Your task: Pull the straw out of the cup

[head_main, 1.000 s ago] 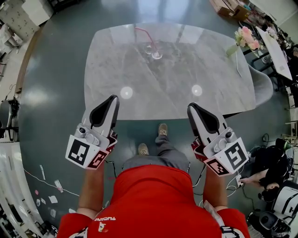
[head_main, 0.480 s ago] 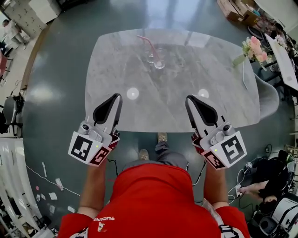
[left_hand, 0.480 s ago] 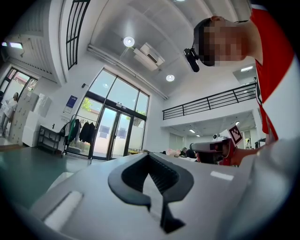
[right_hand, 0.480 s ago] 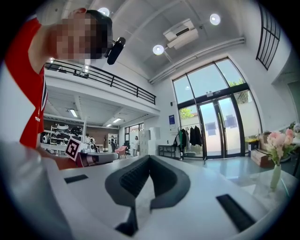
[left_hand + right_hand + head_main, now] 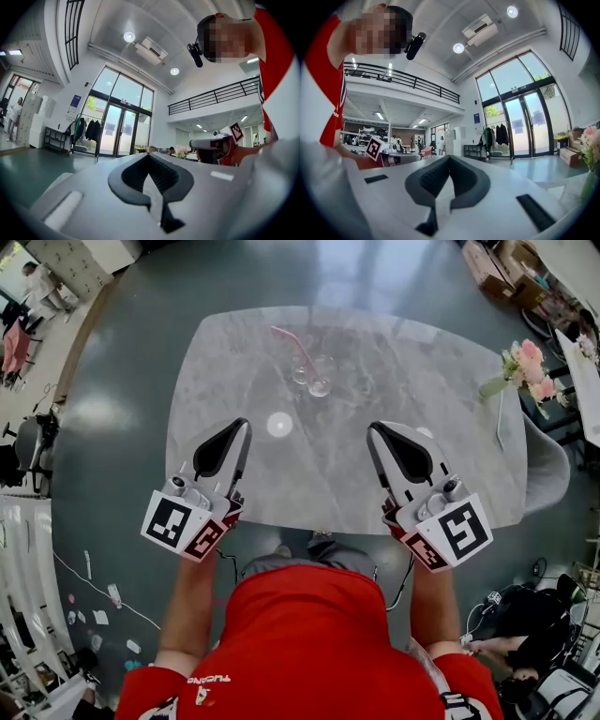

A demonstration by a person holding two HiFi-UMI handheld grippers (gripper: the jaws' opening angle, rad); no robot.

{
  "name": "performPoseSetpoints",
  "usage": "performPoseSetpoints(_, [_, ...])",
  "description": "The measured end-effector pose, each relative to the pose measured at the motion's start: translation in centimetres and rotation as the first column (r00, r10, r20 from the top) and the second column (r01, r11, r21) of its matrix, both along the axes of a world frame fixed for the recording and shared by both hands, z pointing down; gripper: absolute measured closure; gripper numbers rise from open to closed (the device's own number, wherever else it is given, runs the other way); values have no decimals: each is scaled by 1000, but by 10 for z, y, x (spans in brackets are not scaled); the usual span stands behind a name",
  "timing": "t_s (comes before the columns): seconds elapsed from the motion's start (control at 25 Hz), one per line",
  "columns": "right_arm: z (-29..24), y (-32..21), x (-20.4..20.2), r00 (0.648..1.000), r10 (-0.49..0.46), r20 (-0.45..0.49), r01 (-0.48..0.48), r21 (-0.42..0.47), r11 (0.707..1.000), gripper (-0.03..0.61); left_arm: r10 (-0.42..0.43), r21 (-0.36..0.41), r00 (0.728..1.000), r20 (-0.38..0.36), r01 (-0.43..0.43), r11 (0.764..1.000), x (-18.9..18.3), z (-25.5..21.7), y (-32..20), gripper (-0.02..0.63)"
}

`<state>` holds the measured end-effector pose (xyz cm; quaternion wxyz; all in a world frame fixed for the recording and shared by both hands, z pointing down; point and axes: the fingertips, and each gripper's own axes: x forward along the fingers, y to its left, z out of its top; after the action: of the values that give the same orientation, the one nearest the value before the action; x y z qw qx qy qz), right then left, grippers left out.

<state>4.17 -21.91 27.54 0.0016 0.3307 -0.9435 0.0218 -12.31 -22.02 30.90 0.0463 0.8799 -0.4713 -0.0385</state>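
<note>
The clear glass cup (image 5: 322,382) stands on the far part of the grey marble-pattern table (image 5: 441,418). The thin pink straw (image 5: 300,352) is inside it, and it leans to the left above the rim. The left gripper (image 5: 236,432) and the right gripper (image 5: 377,435) are held level over the near edge of the table, well apart from each other and also well apart from the cup. In each gripper view the two jaws are closed together, dark pad against dark pad. A bunch of pink flowers (image 5: 531,362) is near the right edge of the table.
</note>
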Motion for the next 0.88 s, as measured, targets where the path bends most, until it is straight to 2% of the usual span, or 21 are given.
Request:
performPoseSetpoints(0.44, [17,-44,20,996,-72,-52,72,7,997,577,-96,-58,995,8,97,994,13,20,-48,609])
performPoseSetpoints(0.88, [22,-67,11,997,-33,-64,32,-9,999,577,-45,-146,999,0,45,988,10,60,-110,606])
